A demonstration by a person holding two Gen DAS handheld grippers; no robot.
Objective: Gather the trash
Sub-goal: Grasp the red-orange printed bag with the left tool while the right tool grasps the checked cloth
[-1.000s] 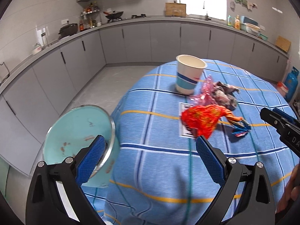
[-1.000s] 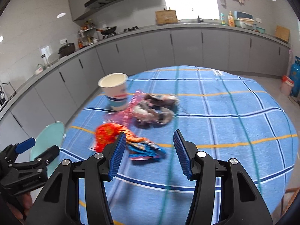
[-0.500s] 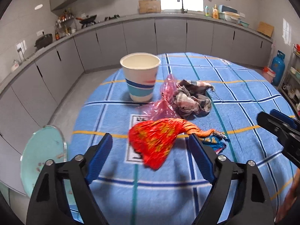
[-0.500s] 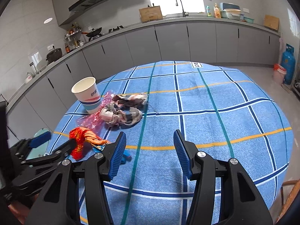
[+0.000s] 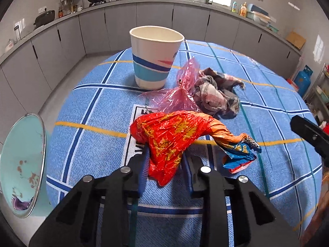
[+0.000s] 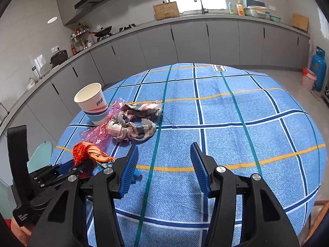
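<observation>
A crumpled red-and-orange wrapper (image 5: 174,129) with a blue end (image 5: 240,154) lies on the blue checked tablecloth (image 6: 246,123). My left gripper (image 5: 165,164) is closing on the wrapper's near corner, and its fingers touch the foil on both sides. Behind it lie a pink plastic film (image 5: 174,96), a crumpled checked cloth (image 5: 216,94) and an upright paper cup (image 5: 154,57). In the right wrist view the wrapper (image 6: 86,150) shows at the left. My right gripper (image 6: 163,164) hovers open over bare tablecloth with nothing between its fingers.
A round teal bin (image 5: 20,164) with stains inside stands off the table's left edge. Grey kitchen cabinets and a counter (image 6: 185,30) curve around the room. A blue gas bottle (image 6: 317,70) stands on the floor at the far right.
My left gripper came forward and down over the table from beside the teal bin, and its jaws narrowed around the red wrapper. The right gripper drifted rightward, still open.
</observation>
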